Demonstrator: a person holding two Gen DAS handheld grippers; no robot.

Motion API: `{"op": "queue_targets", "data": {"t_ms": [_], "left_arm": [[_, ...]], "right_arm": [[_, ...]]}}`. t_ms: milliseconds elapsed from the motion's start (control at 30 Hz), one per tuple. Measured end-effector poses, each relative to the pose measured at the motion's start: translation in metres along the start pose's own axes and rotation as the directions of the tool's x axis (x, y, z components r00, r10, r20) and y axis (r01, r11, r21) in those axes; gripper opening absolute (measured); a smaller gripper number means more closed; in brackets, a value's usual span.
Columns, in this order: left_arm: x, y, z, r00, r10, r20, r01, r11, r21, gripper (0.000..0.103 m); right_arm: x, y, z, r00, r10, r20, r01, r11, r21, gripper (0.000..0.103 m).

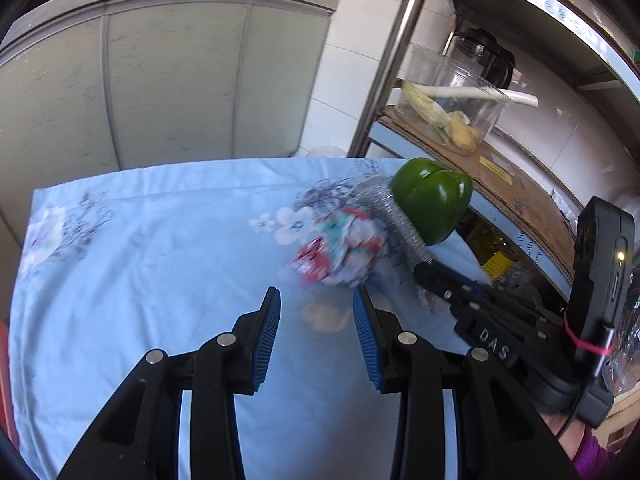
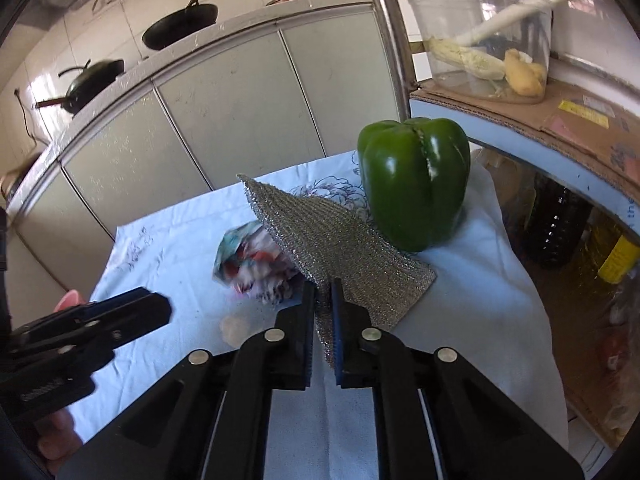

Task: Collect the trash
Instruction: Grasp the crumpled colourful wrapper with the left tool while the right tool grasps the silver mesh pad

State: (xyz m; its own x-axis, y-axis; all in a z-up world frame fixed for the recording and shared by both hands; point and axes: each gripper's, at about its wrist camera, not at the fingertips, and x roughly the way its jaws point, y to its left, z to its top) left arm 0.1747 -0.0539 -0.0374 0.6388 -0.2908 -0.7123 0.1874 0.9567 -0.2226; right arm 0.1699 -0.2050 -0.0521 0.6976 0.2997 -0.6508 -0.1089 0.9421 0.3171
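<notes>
Two grips: right hand-held gripper (image 2: pixel 322 292) clamped on metal scouring cloth (image 2: pixel 328 240); left hand-held gripper (image 1: pixel 316 304) apart.
Advice: lift cloth clear, then pinch crumpled wrapper (image 1: pixel 340 248).

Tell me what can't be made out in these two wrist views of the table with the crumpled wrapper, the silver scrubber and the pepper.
- Crumpled wrapper: motion-blurred in the left wrist view, print unreadable; in the right wrist view the silver mesh scrubber hides its right side.
- Pale round patch on the cloth: too blurred to identify.
- Green pepper: its base is hidden behind the scrubber.
- Bottles under the shelf: dark, labels illegible.
</notes>
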Motion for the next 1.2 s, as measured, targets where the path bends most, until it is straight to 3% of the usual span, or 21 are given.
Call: {"op": "queue_targets", "data": {"t_ms": [267,433,500,567,600,800,1200], "left_arm": [[0.023,-0.024,0.015,1.0,-0.003,0.024,0.002,0.998,0.055,0.037],[0.041,-0.029,0.014,0.999,0.049,0.017,-0.051,0.994,0.093,0.033],[0.047,-0.028,0.013,0.998,0.059,0.008,-0.059,0.993,0.098,0.027],[0.051,-0.026,0.011,0.998,0.064,0.0,-0.063,0.993,0.097,0.009],[0.052,-0.024,0.011,0.998,0.059,-0.003,-0.059,0.994,0.091,0.008],[0.029,-0.014,0.007,0.998,0.046,0.044,-0.049,0.997,0.066,0.006],[-0.044,0.018,-0.02,0.988,0.122,0.096,-0.119,0.992,-0.031,0.006]], "right_arm": [[0.006,-0.017,0.001,0.999,0.048,-0.02,-0.046,0.995,0.091,0.008],[0.006,-0.017,0.001,0.998,0.052,-0.022,-0.049,0.995,0.092,0.008],[0.006,-0.017,0.001,0.998,0.055,-0.023,-0.053,0.994,0.095,0.008],[0.007,-0.018,0.002,0.998,0.058,-0.026,-0.055,0.994,0.095,0.008],[0.007,-0.018,0.002,0.998,0.058,-0.025,-0.056,0.994,0.095,0.008],[0.006,-0.018,0.001,0.998,0.062,-0.021,-0.06,0.994,0.095,0.008],[0.007,-0.018,0.002,0.997,0.068,-0.02,-0.066,0.993,0.093,0.008]]}}
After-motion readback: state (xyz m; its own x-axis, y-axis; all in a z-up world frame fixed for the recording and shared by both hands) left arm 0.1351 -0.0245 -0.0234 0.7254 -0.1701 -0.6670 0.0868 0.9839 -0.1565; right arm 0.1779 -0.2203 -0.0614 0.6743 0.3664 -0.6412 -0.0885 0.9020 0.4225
